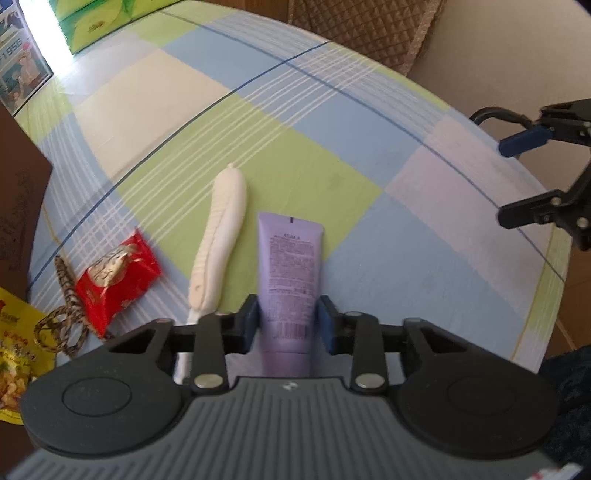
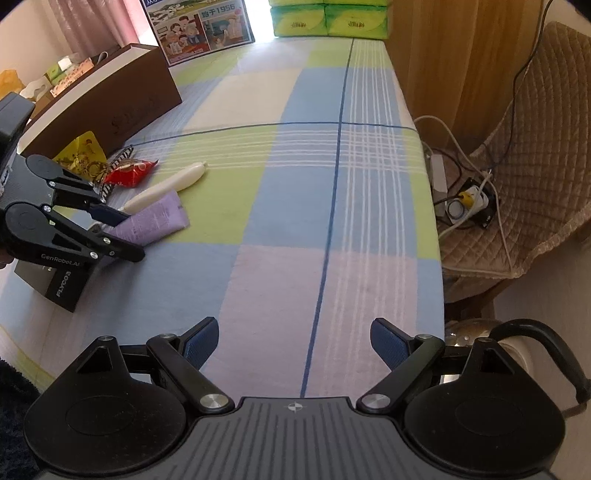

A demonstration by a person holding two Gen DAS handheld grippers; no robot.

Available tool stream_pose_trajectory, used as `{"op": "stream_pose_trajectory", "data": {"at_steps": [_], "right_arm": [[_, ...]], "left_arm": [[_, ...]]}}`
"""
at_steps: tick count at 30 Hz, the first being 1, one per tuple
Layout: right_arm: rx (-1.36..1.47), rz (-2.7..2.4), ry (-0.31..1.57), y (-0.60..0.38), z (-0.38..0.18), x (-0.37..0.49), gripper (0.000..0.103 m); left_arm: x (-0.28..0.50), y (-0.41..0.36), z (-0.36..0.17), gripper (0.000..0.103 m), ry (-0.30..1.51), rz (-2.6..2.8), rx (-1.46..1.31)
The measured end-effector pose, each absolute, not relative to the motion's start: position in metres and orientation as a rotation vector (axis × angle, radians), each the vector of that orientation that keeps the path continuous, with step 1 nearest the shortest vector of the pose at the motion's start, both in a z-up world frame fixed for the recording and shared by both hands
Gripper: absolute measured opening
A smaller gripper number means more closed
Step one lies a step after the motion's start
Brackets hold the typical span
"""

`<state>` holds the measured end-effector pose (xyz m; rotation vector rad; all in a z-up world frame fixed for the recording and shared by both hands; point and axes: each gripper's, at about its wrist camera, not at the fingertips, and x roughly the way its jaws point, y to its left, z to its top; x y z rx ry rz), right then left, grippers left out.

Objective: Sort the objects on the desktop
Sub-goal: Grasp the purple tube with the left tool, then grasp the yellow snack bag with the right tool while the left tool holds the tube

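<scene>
My left gripper (image 1: 288, 325) is shut on a purple tube (image 1: 290, 266), its blue pads pressing the tube's lower sides; the tube lies on the checked tablecloth (image 1: 332, 147). A white ribbed tube (image 1: 219, 229) lies just left of it, then a red snack packet (image 1: 116, 275) and a striped hair tie (image 1: 62, 314). In the right wrist view the left gripper (image 2: 110, 229) holds the purple tube (image 2: 155, 219) at the left, beside the white tube (image 2: 173, 182) and red packet (image 2: 131, 171). My right gripper (image 2: 293, 343) is open and empty above the cloth's near edge.
A brown box (image 2: 107, 99) stands at the left, with a yellow snack bag (image 2: 83, 149) before it. A black box (image 2: 62, 282) sits under the left gripper. Green tissue packs (image 2: 328, 18) and a picture box (image 2: 203, 31) stand at the far end. A padded chair (image 2: 524, 177) and cables are right of the table.
</scene>
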<state>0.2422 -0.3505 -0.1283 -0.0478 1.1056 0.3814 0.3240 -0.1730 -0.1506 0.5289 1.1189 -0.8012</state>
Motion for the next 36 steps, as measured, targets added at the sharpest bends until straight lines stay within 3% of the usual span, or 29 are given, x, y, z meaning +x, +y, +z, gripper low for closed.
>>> {"op": "stream_pose_trajectory", "data": {"at_steps": [11,19,36], "right_arm": [[-0.066,0.441,1.081,-0.351,-0.130,0.252,0.087],[-0.140,0.540,1.041,-0.336,-0.123,0.267,0.087],[-0.530,1.118,0.814,-0.137,-0.102,0.333,0.086]], "left_arm": [[0.311,-0.175,-0.129,0.027,1.079,-0.732,0.458],[0.304,-0.134,-0.088,0.027,1.029,-0.589,0.333],[0.251,0.085,-0.052,0.027,1.050,-0.012,0.046]]}}
